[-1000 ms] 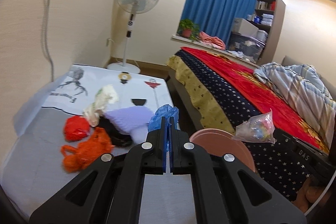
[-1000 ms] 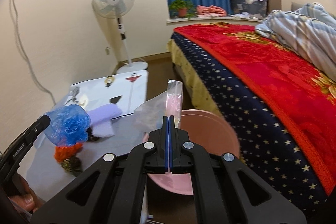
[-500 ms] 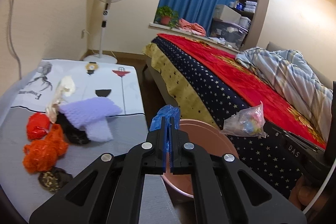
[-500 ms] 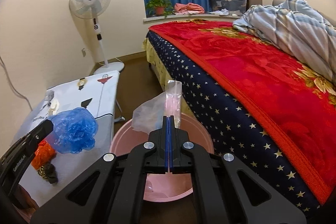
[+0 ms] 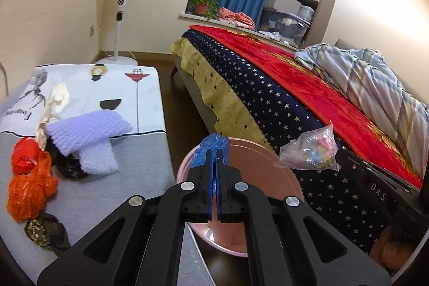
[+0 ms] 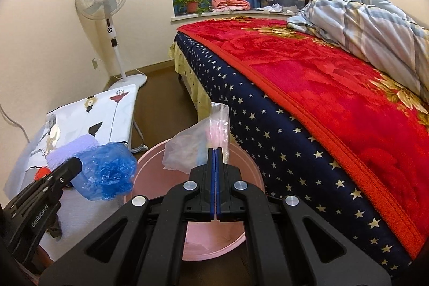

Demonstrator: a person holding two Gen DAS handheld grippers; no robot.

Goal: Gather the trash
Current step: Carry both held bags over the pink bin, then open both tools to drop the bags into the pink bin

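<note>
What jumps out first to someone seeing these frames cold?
Both grippers hold trash over the round pink plastic bin on the floor beside the bed: the left gripper is shut on a crumpled blue plastic bag, the right gripper on a clear plastic bag. The bright red floral blanket covers the bed on the right. More litter, orange plastic and lilac foam netting, lies on the grey table at left.

The left gripper (image 5: 214,152) and the right gripper (image 6: 215,152) look alike: matte black plastic frames with triangular cut-outs, four round silver screws across each, and slim black fingers (image 5: 201,178) lined with blue pads. White lettering marks their black side bodies.
</note>
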